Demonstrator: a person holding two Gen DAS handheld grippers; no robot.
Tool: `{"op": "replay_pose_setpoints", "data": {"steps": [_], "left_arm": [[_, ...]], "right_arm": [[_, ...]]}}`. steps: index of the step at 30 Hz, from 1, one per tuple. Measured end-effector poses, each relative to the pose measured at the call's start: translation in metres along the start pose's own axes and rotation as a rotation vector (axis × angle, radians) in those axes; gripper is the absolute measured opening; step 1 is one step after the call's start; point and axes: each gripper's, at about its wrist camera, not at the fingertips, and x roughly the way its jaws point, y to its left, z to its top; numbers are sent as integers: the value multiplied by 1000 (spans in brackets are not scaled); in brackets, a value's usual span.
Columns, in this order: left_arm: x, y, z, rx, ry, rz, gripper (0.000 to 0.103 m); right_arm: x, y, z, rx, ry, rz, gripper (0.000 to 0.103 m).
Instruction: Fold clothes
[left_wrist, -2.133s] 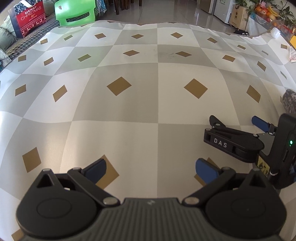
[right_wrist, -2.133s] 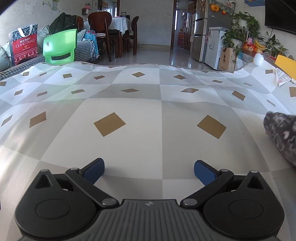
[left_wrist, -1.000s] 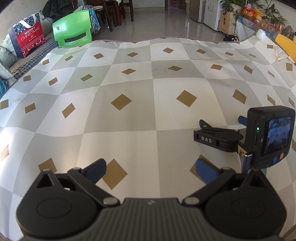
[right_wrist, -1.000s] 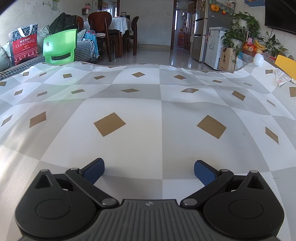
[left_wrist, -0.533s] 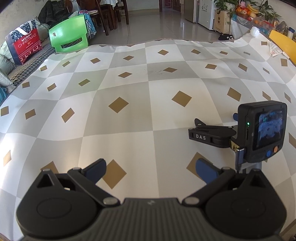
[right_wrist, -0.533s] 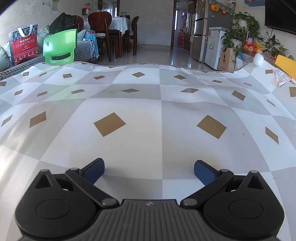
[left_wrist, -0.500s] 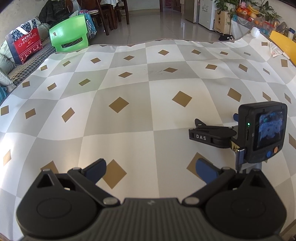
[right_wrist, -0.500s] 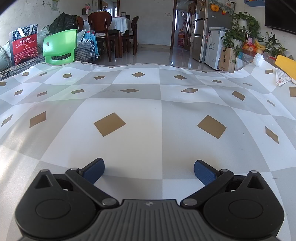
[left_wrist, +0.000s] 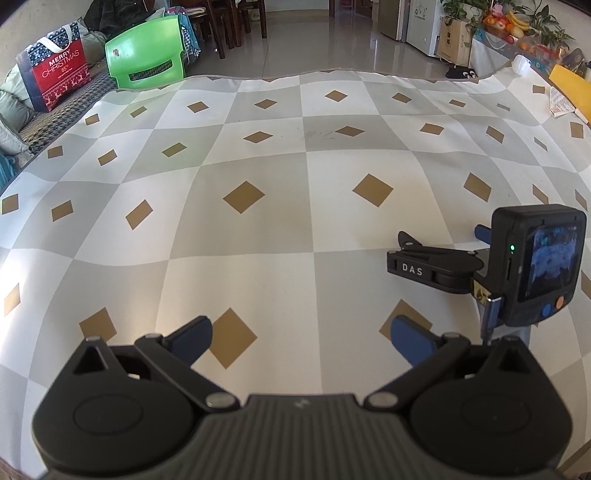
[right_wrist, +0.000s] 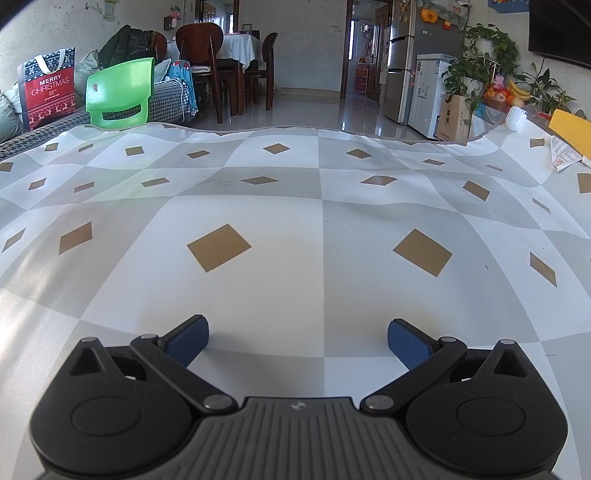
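Left wrist view puts your left gripper (left_wrist: 299, 338) low over the checked tablecloth (left_wrist: 258, 229), jaws spread wide and holding nothing, probably readied for a grasp. Just ahead to its right sits your right gripper (left_wrist: 443, 254), seen from the side with its camera unit (left_wrist: 539, 266) facing back; its own view shows its jaws wide and empty too, resting close to the cloth. No garment appears in either view, so you likely must bring one onto the table. Farther off stand a green chair (right_wrist: 120, 92) and a Christmas bag (right_wrist: 48, 92).
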Motion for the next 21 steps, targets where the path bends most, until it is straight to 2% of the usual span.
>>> {"op": "replay_pose_setpoints", "data": {"steps": [8,19,21], "left_arm": [[2,-9,-4,33,4,4,103],[15,-1,-4,-44,22,-17,103],[16,2,-2,-67,30,-39,103]], "right_arm": [[0,0,0,0,0,0,103],[0,0,0,0,0,0,103],[0,0,0,0,0,0,103]]}}
